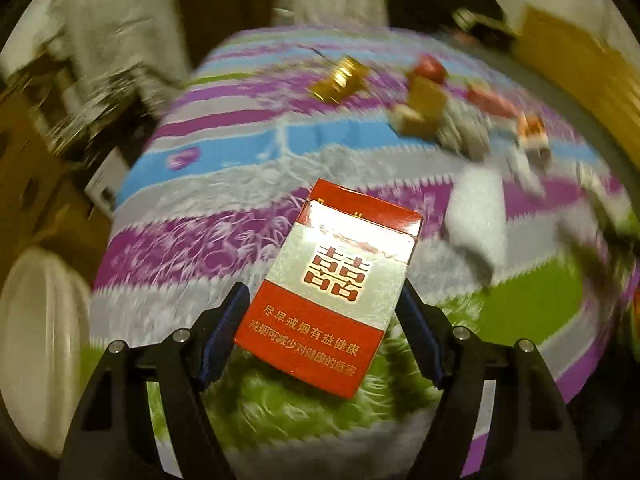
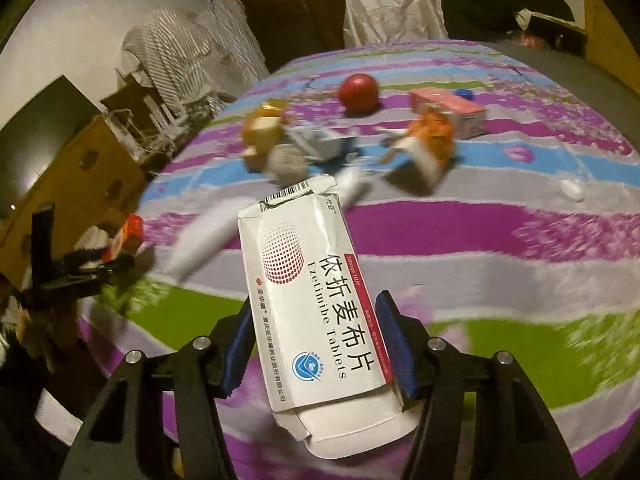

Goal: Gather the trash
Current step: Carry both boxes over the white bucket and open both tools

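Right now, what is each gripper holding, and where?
Left gripper: red-and-white cigarette pack, by its long sides, lower half. Right gripper: white tablet box, by its long edges.

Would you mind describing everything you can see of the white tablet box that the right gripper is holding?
The tablet box is a flattened white cardboard carton printed with a red dotted sphere, Chinese characters, "Ezetimibe Tablets" and a round blue logo, with a red stripe along one edge. Its far end is torn, showing a barcode; the near flap hangs open. It stands lifted above the striped blanket, tilted slightly, clamped at its long edges between the blue pads of the right gripper. Nothing else touches it.
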`<state>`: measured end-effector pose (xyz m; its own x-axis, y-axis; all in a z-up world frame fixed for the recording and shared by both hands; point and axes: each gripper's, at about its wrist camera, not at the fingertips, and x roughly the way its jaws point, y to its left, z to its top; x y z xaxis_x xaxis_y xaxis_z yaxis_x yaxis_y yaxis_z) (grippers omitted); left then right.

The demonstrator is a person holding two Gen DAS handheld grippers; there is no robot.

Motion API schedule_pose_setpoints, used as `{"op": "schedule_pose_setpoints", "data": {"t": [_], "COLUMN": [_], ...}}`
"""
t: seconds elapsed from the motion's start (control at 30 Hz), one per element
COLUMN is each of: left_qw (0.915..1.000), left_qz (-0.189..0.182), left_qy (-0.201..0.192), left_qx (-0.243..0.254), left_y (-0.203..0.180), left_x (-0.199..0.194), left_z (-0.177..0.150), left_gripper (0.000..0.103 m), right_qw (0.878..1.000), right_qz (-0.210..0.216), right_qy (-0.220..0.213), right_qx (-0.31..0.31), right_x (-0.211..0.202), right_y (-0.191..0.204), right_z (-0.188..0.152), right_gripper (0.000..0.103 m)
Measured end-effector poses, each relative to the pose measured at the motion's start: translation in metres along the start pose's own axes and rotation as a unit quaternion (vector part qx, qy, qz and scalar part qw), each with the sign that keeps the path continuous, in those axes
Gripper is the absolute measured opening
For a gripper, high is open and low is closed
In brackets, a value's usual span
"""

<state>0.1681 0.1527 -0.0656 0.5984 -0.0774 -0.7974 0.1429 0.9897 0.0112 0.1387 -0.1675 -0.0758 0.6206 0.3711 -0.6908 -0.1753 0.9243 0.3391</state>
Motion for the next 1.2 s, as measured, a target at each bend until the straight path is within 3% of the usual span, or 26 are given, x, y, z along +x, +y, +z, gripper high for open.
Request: {"op": "schedule_pose_setpoints", "data": {"t": [0.2,0.4,0.87,1.2], "left_qw": [0.9917,0.9791,0.9503,0.9294], "left_qz": [0.054,0.126,0.210,0.257], "left_qy": [-0.073,-0.113,-0.144,-0.142], "left_qx": [-0.091,-0.113,-0.180,-0.224], "left_y": [-0.001,0.014,0.108,0.183], "left_x": [-0.046,-0.081,-0.132,-0.154], "left_z": [0.002,0.007,-0.005,-0.023], "left_gripper": [0.071,0.071,0.071,0.071], "right_qw": [0.999,0.998,0.990,0.982], "right_qz": [0.014,0.022,0.076,0.101], "right_qy": [-0.032,-0.060,-0.074,-0.048], "right_qx": [-0.005,-0.016,-0.090,-0.152], "right_x": [0.013,0.014,0.024,0.057], "right_y": [0.059,0.112,0.254,0.357], "right_z": [0.016,0.035,0.070,0.088], "right_gripper": [0.059,0.059,0.059,0.059]}}
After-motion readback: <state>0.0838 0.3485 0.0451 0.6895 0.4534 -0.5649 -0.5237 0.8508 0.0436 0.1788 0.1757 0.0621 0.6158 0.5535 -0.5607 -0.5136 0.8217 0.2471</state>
